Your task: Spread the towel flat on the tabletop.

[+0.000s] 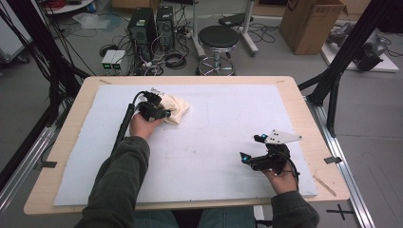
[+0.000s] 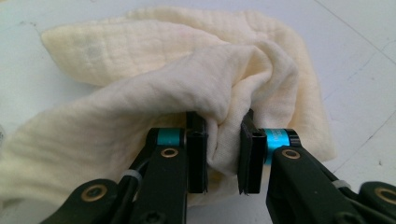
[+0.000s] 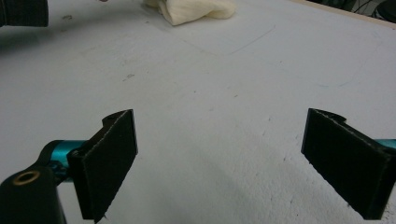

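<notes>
From the high view, the crumpled cream muslin cloth (image 1: 175,108) lies toward the far left of the pale grey foam mat (image 1: 223,142) that covers the wooden table (image 1: 304,102), and the left gripper (image 1: 161,114) is pushed right into its near edge. The right gripper (image 1: 249,158) sits well apart, low over the bare mat at the near right. My worry here is that the cloth is bunched, so a lift may bring up the whole heap in a lump instead of one clean edge.

In the left gripper view the two black jaws are drawn close together with a thick fold of the cloth (image 2: 154,79) squeezed between the pads. They seem to have a ridge from the middle of the bundle, not a corner, and a soft fold like that could slide out if the hand pulls quickly. The loose layers beneath could also drag across the mat and tangle further.

In the right gripper view the jaws stand wide apart with nothing between them, over the mat (image 3: 210,93); the cloth (image 3: 196,10) is far off at the top edge. If that hand comes late, the cloth hangs from one pinch alone and may twist.
</notes>
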`<state>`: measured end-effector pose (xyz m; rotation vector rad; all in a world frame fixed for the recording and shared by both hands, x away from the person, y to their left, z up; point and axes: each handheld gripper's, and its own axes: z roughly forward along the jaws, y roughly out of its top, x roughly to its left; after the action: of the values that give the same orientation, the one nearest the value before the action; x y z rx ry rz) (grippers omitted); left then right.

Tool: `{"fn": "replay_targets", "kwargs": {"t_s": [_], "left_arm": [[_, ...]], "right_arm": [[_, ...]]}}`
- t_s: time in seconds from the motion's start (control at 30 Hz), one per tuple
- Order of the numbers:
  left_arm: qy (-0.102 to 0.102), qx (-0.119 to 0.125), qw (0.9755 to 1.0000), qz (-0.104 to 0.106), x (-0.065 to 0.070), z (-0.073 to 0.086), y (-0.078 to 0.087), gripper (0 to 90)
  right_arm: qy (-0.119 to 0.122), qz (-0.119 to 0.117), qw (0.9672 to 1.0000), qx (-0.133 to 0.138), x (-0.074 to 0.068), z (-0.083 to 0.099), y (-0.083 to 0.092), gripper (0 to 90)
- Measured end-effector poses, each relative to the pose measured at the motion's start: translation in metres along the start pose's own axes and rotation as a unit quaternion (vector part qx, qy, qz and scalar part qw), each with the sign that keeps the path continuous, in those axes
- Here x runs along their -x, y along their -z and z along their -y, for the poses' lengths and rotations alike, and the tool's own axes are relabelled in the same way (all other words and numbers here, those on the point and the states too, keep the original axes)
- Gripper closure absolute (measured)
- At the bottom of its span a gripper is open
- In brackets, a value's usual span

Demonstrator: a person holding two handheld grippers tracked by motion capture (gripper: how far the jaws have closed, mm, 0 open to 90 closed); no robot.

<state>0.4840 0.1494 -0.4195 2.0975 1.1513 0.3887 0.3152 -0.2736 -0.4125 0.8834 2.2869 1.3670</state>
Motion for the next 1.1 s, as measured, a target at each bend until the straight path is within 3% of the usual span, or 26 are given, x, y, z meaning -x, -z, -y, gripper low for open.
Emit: {"fn": "replay_targets", "kwargs": {"t_s": [0.67, 1.1], "left_arm": [[0.003, 0.061, 0.9979, 0.024, 0.002, -0.003, 0.036, 77.8], [-0.011, 0.092, 0.9949, 0.041, 0.017, 0.002, 0.062, 77.9]], "right_arm": [[-0.004, 0.005, 1.0000, 0.006, 0.001, 0.000, 0.003, 9.9], [0.002, 0.005, 1.0000, 0.006, 0.000, -0.001, 0.002, 9.9]]}}
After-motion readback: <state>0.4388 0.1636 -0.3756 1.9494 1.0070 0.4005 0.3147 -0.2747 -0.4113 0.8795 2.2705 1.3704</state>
